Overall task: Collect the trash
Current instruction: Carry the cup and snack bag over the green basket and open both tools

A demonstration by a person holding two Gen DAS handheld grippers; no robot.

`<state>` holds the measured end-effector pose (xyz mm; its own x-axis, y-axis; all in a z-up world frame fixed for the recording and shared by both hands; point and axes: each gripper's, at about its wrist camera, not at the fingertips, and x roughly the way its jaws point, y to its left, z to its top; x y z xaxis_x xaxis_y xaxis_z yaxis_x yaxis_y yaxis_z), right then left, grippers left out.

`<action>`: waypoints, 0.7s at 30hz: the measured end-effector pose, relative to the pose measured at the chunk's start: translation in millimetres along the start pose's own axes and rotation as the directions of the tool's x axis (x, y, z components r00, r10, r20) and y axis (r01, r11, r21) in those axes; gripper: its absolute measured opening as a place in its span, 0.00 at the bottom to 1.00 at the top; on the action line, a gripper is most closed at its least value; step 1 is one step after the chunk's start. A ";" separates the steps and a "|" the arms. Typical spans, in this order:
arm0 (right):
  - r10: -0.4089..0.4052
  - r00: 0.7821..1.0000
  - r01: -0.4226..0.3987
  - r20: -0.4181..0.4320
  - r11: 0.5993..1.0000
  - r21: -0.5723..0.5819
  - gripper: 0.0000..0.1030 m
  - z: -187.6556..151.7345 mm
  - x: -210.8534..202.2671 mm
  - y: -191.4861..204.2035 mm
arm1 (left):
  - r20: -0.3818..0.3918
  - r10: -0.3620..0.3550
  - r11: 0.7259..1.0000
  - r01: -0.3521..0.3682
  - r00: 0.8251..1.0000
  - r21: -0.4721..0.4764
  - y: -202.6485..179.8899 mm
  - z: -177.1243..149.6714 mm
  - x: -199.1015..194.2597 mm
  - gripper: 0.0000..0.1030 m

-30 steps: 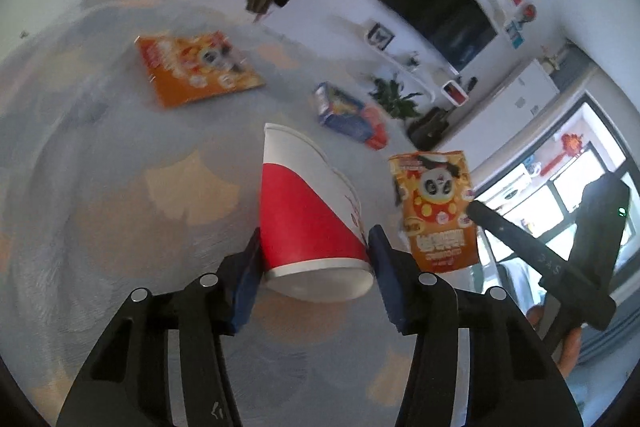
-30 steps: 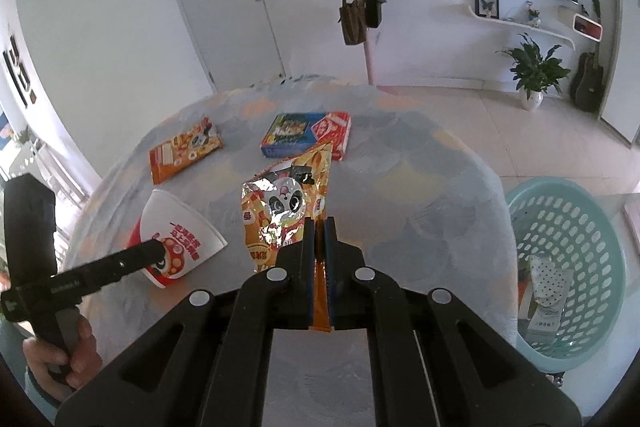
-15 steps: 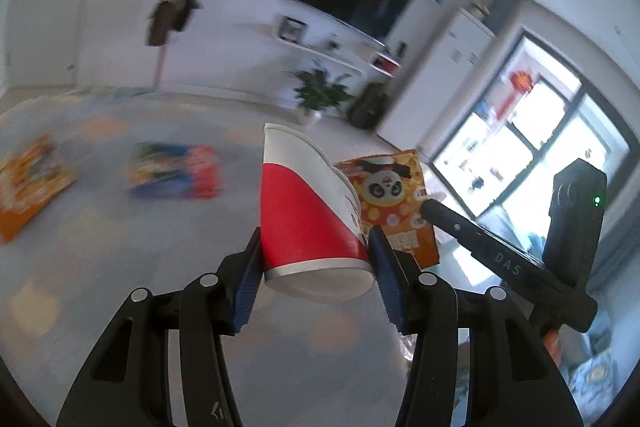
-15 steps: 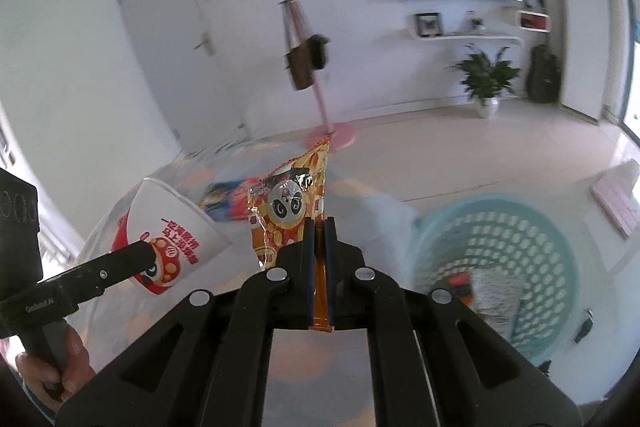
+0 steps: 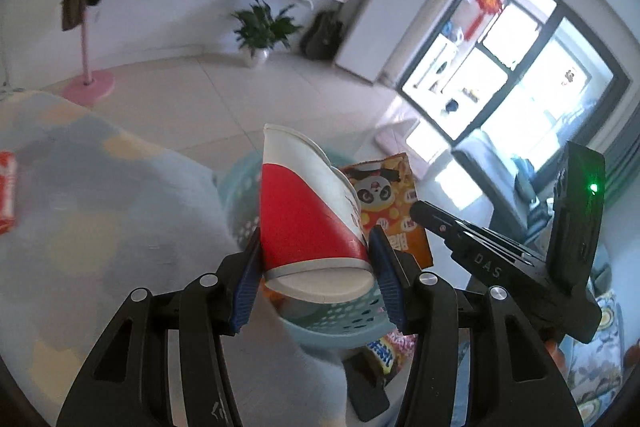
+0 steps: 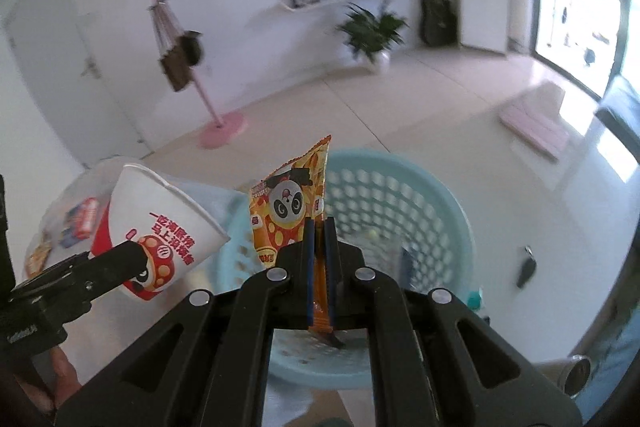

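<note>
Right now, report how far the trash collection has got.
Done: some trash already lies in the teal basket. In hand: the left gripper is shut on the red-and-white paper cup and the right gripper pinches the orange panda snack bag, both over or near the basket, not yet released. Left: a red packet on the table.
</note>
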<state>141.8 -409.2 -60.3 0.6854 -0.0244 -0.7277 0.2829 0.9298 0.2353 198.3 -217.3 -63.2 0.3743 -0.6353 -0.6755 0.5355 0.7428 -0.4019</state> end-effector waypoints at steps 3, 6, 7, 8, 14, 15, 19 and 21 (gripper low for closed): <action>-0.012 1.000 0.013 -0.025 1.000 0.020 0.03 -0.6 12.5 -11.3 | -0.020 0.000 1.000 0.000 1.000 0.010 -0.7 -6.1 9.9 0.49; -0.022 0.999 0.023 -0.037 0.999 0.027 0.04 -1.2 20.1 -14.5 | -0.043 0.000 1.000 0.000 0.999 0.006 -1.6 -4.1 20.0 0.60; -0.026 0.999 0.027 -0.042 0.999 0.029 0.04 -1.7 23.0 -14.5 | -0.044 0.008 1.000 -0.008 0.999 0.001 1.2 -4.4 20.1 0.67; -0.022 0.998 0.024 -0.054 0.999 0.033 0.06 -1.7 25.9 -16.3 | -0.039 0.018 1.000 -0.018 0.999 0.000 3.3 -5.3 18.5 0.68; -0.012 0.999 0.015 -0.050 0.998 0.063 0.40 -6.0 23.6 -23.4 | -0.010 0.021 1.000 -0.021 1.000 0.002 4.7 -10.5 2.1 0.68; -0.005 0.999 0.008 -0.041 0.998 0.067 0.52 -6.5 20.8 -23.6 | -0.006 0.020 1.000 -0.020 1.000 0.003 5.7 -10.0 -0.2 0.68; 0.015 1.000 -0.015 -0.007 0.999 0.051 0.53 -4.8 7.5 -13.9 | 0.038 0.026 1.000 -0.027 0.999 0.015 4.4 -12.1 -17.1 0.68; 0.032 0.999 -0.032 0.011 0.999 0.031 0.53 -1.3 -2.1 -2.2 | 0.061 0.026 1.000 -0.027 0.998 0.011 3.0 -12.0 -27.1 0.68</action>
<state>138.9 -410.8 -60.2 0.7014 0.0011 -0.7128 0.2815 0.9183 0.2783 180.6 -195.3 -53.5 0.4338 -0.6274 -0.6467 0.5331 0.7573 -0.3771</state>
